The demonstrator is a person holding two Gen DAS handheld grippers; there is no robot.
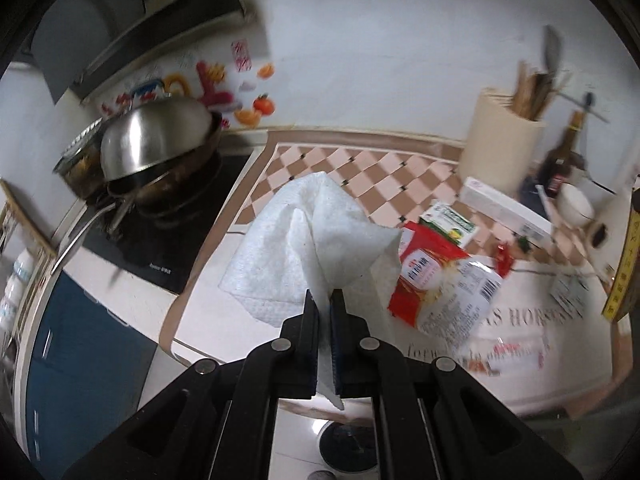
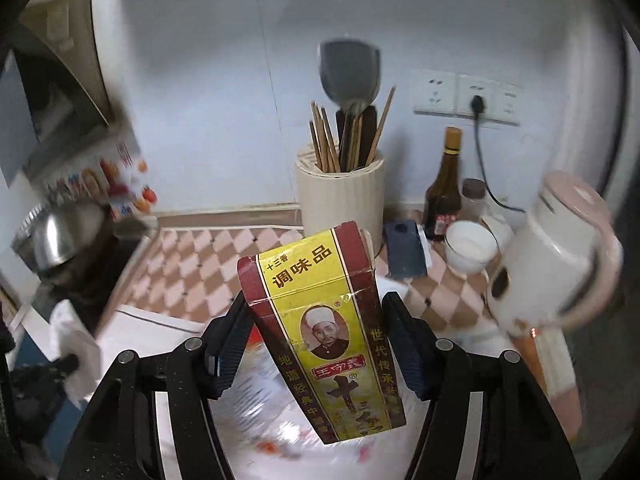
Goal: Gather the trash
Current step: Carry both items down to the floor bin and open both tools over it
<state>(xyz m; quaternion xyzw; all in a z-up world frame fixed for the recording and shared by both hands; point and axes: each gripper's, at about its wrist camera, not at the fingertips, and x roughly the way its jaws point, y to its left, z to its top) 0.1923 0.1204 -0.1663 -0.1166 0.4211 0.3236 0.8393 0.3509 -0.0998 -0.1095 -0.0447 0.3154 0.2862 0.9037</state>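
Our left tongs (image 1: 325, 296) pinch a soft, light tissue (image 1: 316, 236). Our right tongs (image 2: 316, 320) squeeze a stiff, light box (image 2: 324, 320) by its sides.

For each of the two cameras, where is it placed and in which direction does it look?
Left wrist: on the left gripper, facing the counter and stove; its fingers pinch a paper towel.
Right wrist: on the right gripper, facing the back wall; its fingers hold a seasoning box.
Shared: the utensil holder and brown bottle.
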